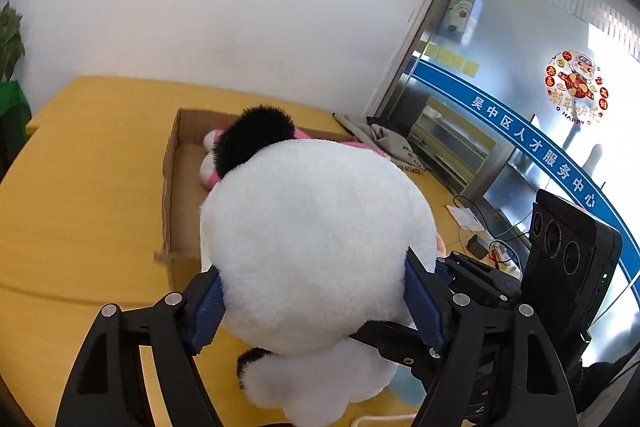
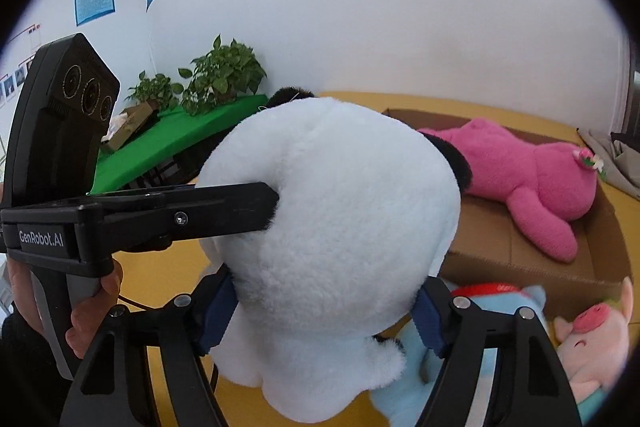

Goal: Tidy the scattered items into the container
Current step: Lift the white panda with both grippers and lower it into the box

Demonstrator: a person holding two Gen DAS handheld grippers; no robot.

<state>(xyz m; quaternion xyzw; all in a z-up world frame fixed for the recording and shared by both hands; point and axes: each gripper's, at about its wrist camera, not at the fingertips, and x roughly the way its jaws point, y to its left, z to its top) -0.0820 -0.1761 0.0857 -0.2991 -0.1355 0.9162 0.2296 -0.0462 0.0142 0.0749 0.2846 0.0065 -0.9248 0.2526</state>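
A big white plush panda (image 1: 316,239) with black ears fills both views; it also shows in the right wrist view (image 2: 332,219). My left gripper (image 1: 316,299) is shut on its sides, and my right gripper (image 2: 328,307) is shut on it too, from another side. The panda is held just in front of a shallow cardboard box (image 1: 176,163) on the yellow table. A pink plush toy (image 2: 532,171) lies inside the box (image 2: 520,259). A light blue plush (image 2: 504,303) and a pink pig plush (image 2: 600,339) lie on the table in front of the box.
A yellow table (image 1: 80,207) carries everything. A green-covered side table with potted plants (image 2: 224,75) stands at the left. Grey cloth (image 1: 384,139) lies beyond the box. Cables and a power strip (image 1: 492,247) sit at the table's right edge by a glass wall.
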